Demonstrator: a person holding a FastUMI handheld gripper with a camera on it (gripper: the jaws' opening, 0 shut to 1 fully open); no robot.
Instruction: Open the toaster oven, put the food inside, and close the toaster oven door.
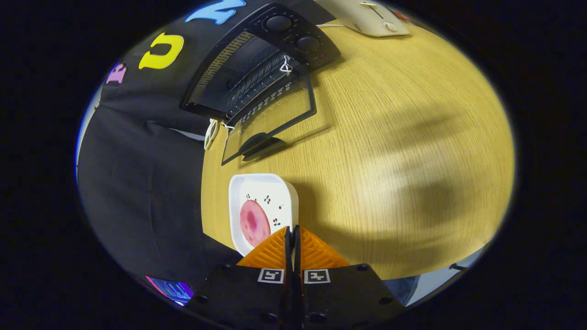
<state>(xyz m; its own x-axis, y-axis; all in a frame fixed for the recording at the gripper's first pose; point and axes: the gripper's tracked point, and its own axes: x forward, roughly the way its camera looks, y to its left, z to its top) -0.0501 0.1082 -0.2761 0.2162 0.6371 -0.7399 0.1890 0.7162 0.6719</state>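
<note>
The wooden table (390, 137) takes up most of what I can see, pale yellow grain with soft shadows lying across it, and everything else is best placed against the toaster oven (257, 68) standing at its far side, against the black cloth wall. The oven is black, with two round knobs (293, 33) on its panel, and its door (270, 121) is already swung down flat onto the table, the glass pane showing the wood through it and the handle at the edge nearest the gripper. Inside the oven's mouth the wire rack shows as dark bars. Off to the oven's knob side, further along the table's far edge, sits a cream-coloured device (367, 18) with a cable. On the near side of the open door, a little apart from its handle, rests a white square plate (275, 188) with small cherry prints, and on it lies a round pink slice of food (253, 223). The gripper (292, 236) is held low over the table and aimed toward the oven, its orange fingers (270, 252) pressed almost together with only a thin slit between them, holding nothing; their tips overlap the plate's near edge, just beside the pink slice.
</note>
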